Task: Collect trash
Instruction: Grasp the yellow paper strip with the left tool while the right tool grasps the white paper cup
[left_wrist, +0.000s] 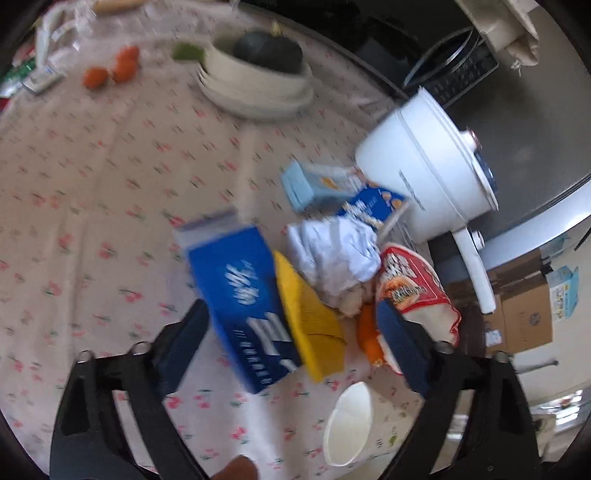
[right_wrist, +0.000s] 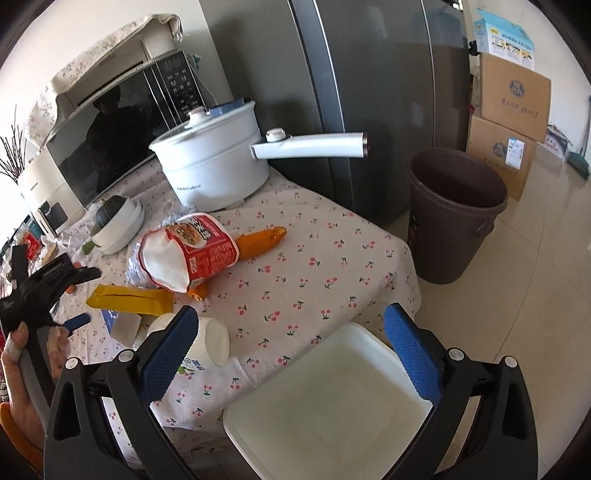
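Observation:
My left gripper (left_wrist: 291, 350) is open and points down over a heap of trash on the cherry-print tablecloth (left_wrist: 110, 184). A blue milk carton (left_wrist: 243, 306) and a yellow packet (left_wrist: 314, 325) lie between its pads, neither gripped. Its right pad rests by a red noodle bag (left_wrist: 413, 288). A crumpled white wrapper (left_wrist: 332, 251), a light-blue carton (left_wrist: 314, 184) and a paper cup (left_wrist: 349, 424) lie close by. My right gripper (right_wrist: 291, 354) stands open above a white square container (right_wrist: 328, 406) that juts past the table edge. The brown bin (right_wrist: 454, 221) stands on the floor.
A white electric pot (right_wrist: 214, 166) with a long handle stands at the table's back, before the grey fridge (right_wrist: 369, 92). Stacked bowls holding a dark squash (left_wrist: 255, 85) and small orange fruits (left_wrist: 110, 70) sit further off. Cardboard boxes (right_wrist: 509, 122) stand behind the bin.

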